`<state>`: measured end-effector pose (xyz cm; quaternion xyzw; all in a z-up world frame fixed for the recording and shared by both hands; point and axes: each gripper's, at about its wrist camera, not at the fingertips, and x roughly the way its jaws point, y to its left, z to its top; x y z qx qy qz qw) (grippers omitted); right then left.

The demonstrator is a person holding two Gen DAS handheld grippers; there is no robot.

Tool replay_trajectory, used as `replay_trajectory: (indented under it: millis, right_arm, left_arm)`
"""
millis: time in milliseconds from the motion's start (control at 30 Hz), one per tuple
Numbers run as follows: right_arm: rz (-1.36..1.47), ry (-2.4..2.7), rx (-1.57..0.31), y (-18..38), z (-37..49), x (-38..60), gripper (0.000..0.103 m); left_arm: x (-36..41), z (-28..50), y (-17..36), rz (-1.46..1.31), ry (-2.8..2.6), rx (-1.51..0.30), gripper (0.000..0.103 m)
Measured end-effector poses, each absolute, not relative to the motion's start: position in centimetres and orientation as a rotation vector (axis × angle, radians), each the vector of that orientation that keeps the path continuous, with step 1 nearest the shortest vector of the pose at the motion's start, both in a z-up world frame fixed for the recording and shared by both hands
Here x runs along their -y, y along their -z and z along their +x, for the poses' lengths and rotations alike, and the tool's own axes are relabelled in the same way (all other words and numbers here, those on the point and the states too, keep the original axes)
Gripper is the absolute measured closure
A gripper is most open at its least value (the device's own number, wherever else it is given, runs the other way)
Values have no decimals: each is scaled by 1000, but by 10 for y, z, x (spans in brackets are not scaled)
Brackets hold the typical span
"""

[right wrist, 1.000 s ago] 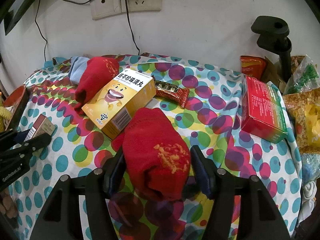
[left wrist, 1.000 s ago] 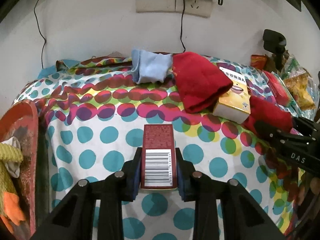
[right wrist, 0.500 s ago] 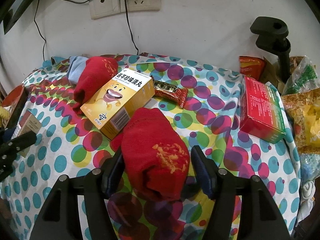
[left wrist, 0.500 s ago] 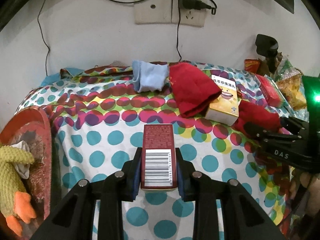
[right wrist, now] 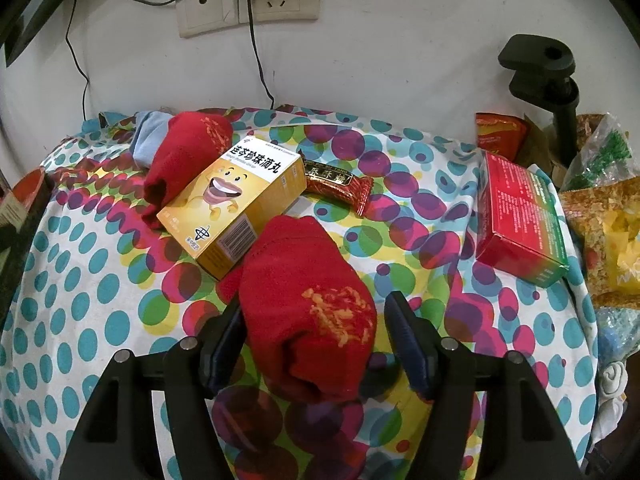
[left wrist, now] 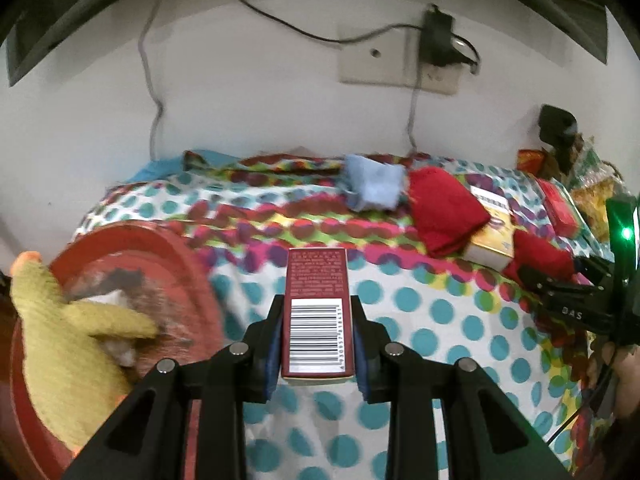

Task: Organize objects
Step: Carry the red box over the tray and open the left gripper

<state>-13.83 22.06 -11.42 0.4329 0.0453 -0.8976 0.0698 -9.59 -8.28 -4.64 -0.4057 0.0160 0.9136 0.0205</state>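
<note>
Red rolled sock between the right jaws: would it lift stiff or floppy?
Probably floppy: the red rolled sock looks like soft knit, bulging and creased. Likely light. It may unroll, since its tail trails loose beside the yellow box.

The left tool [left wrist: 318, 332] has lifted its small red box [left wrist: 317, 320] toward the red basin [left wrist: 132, 248].

White wall [right wrist: 400, 60], sockets [right wrist: 248, 8] with plugged cables; polka-dot cloth [right wrist: 100, 280] covers table.

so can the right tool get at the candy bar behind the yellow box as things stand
Probably not directly: the red sock sits between the right tool's just-opening fingers, and the candy bar lies beyond it beside the yellow box.
</note>
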Motion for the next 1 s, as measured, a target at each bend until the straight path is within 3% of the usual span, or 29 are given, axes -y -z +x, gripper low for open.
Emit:
replay_trajectory:
  millis: [533,1000]
  right_arm:
    - [1308,2710,-145,111,-139,-217,35]
    - [1308,2711,-146,111,-139,-216,33]
  left_arm:
    - [204,-120,27,-1347,-2943,153,74]
    - [264,-153,51,-1491,-2947,326,73]
